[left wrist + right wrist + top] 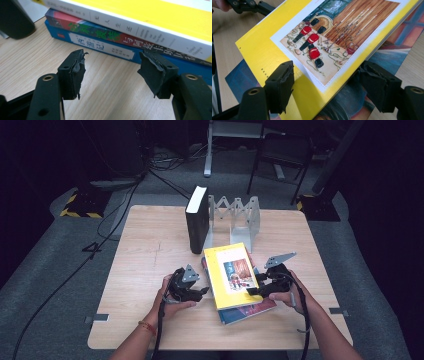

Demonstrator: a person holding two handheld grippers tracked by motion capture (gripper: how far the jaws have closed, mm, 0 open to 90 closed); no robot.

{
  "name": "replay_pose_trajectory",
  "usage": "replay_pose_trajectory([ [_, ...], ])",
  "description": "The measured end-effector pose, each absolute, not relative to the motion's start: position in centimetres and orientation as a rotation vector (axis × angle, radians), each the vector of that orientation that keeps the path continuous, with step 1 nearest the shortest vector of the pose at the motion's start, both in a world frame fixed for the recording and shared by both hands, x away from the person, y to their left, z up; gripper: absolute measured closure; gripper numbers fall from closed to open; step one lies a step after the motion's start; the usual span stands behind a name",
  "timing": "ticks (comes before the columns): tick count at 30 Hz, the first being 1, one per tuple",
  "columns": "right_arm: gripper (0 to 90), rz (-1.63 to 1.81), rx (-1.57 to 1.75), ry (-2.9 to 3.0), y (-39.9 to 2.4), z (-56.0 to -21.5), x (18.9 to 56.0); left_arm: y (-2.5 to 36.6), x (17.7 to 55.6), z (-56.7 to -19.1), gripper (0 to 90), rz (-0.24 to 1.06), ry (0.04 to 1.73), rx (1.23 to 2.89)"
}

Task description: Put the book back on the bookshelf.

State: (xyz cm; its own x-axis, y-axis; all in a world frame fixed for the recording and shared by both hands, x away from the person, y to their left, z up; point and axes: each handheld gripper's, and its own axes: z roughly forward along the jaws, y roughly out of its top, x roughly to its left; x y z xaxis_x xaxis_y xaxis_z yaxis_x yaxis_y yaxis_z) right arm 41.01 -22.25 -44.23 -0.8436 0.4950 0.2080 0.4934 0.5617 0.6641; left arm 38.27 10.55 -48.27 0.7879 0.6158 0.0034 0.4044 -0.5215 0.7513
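Left gripper [200,292]: fingers [75,72] apart, empty, beside stacked books [105,42] on desk [150,250]. Right gripper [252,291]: fingers [280,85] open, straddling yellow book [231,275] corner.

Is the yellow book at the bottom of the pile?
No, the yellow paperback book lies on top of the pile, with a red-spined book and a blue-spined book under it.

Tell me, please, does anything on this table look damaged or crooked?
Yes. The black rubber pads on the left gripper are torn, with ragged, peeling edges. The stack of books is also untidy: the yellow book lies turned at an angle on the blue book, whose corner sticks out below it.
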Motion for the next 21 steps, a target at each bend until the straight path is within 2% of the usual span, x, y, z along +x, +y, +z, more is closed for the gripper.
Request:
replay_pose_trajectory([
  [12, 37.5, 1.23, 0.789, 2.714, -22.0, -44.2, 40.7, 11.3, 41.4, -48.6, 38.6, 0.341, 0.796, 2.145],
  [17, 38.9, 1.252, 0.74, 2.701, -21.7, -44.1, 40.5, 11.4, 41.6, -48.7, 42.0, 0.333, 0.806, 2.131],
  [21, 44.5, 1.33, 0.696, 2.672, -21.5, -43.6, 40.4, 11.4, 41.6, -48.6, 42.0, 0.333, 0.81, 2.133],
])
